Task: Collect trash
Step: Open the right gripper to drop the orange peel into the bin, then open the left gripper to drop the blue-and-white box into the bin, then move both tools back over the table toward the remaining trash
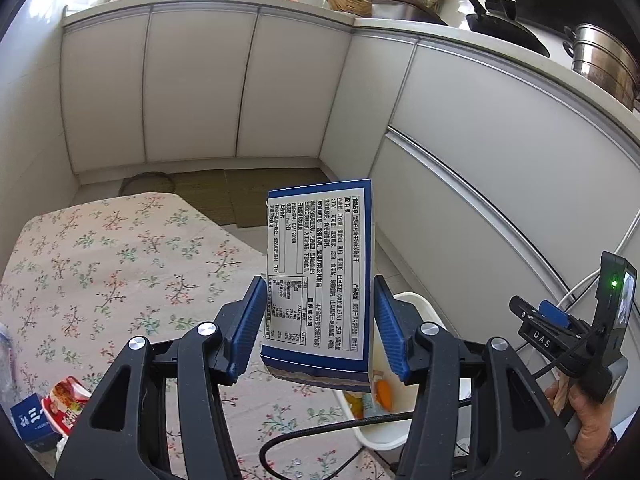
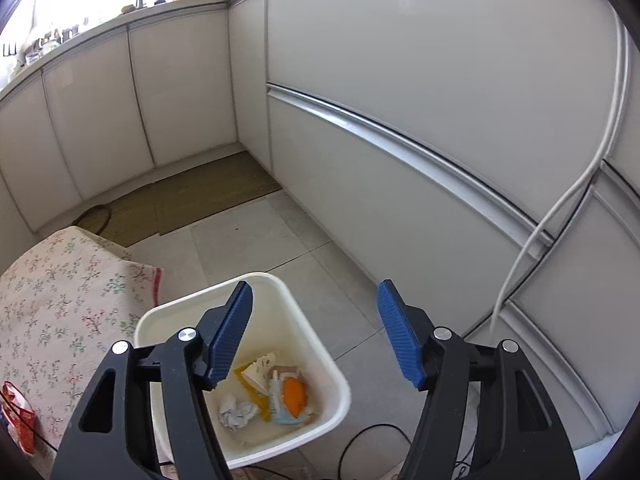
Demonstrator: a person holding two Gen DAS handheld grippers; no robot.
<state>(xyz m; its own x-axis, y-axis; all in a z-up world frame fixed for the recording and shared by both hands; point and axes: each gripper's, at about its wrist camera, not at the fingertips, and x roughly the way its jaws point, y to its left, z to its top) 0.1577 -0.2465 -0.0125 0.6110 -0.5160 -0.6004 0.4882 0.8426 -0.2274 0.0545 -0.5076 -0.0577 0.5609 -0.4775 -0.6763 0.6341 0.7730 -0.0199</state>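
Two blue-padded grippers are ours. Our left gripper (image 1: 320, 326) clamps a blue-and-white biscuit box (image 1: 318, 280) by its side walls, its label panel of printed text facing the camera. The box hangs upright in the air, above the near rim of the white trash bin (image 1: 416, 308), partly over the floral tablecloth (image 1: 100, 264) that lies just left of the bin.

Our right gripper (image 2: 316, 332) hovers over the same trash bin (image 2: 176, 312), its jaws spread wide and holding nothing. Down inside the bin we see a crumpled white paper ball (image 2: 236, 414), an orange piece (image 2: 295, 396) lying on a pale wrapper, and some yellow and white packaging scraps (image 2: 258, 372) beside it.

Left of the bin, on the tablecloth's near edge, sit a red snack packet (image 1: 66, 404) and a small dark blue box (image 1: 30, 422), touching each other. Beyond the bin, white kitchen cabinets (image 1: 192, 88) line the walls, with a woven floor mat (image 2: 192, 196) at their foot.
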